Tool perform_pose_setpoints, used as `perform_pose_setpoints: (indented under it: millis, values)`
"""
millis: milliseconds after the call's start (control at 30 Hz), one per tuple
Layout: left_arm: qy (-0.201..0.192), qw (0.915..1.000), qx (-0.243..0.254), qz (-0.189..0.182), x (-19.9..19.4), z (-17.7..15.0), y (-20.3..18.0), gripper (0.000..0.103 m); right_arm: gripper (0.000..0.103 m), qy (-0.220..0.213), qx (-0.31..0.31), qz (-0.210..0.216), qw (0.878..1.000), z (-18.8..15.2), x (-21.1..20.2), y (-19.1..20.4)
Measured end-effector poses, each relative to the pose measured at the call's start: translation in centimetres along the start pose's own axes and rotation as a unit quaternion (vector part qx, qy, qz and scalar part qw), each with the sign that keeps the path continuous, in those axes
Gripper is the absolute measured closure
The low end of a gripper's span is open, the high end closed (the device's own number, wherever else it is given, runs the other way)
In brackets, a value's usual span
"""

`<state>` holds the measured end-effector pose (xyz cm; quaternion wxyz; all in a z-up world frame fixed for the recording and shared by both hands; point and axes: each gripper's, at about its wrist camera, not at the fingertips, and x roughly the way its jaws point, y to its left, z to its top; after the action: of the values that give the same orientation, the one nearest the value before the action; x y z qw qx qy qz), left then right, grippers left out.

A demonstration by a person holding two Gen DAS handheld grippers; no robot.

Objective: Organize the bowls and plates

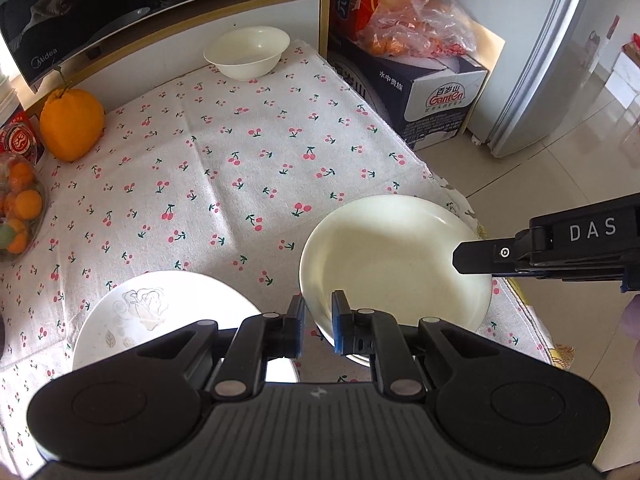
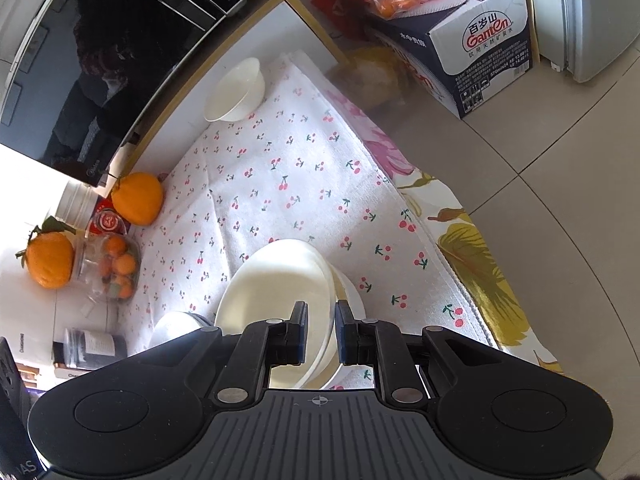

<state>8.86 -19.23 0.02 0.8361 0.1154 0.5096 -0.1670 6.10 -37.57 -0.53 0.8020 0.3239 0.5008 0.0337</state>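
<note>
Left wrist view: my left gripper (image 1: 318, 326) and right gripper (image 1: 460, 258) both clamp the plain cream round plate (image 1: 394, 258), rim-held on opposite sides; flower-printed white plate (image 1: 160, 316) lies left.

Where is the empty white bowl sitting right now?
The white bowl stands at the far end of the cherry-print cloth, against the white cabinet under the microwave, far from both plates; the right wrist view shows it upper left of centre.

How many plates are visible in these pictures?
2. A plain cream round plate is tilted at the near right; a white plate with a grey flower print lies near left. A white dish partly hidden under the cream plate may be another.
</note>
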Motion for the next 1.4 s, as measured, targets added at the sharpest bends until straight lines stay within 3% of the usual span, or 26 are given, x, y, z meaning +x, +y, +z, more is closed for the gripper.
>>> perform_pose_setpoints:
  millis: [400, 1167, 1300, 1400]
  values:
    - [0.010, 0.9996, 0.019, 0.016, 1.0, -0.1, -0.8, 0.090, 0.088, 0.000, -0.038, -0.039, 0.999, -0.2, 0.8, 0.8]
    - [0.020, 0.9993, 0.018, 0.025, 1.8, 0.0, -0.9, 0.089, 0.085, 0.015, -0.039, -0.041, 0.998, 0.0, 1.4, 0.7]
    - [0.021, 0.9995, 0.017, 0.017, 1.9, 0.0, -0.8, 0.082, 0.085, 0.019, -0.033, -0.036, 0.999, 0.1, 1.5, 0.6]
    - [0.021, 0.9996, 0.016, 0.011, 1.9, 0.0, -0.9, 0.079, 0.075, 0.026, -0.022, -0.030, 0.999, 0.3, 1.6, 0.4]
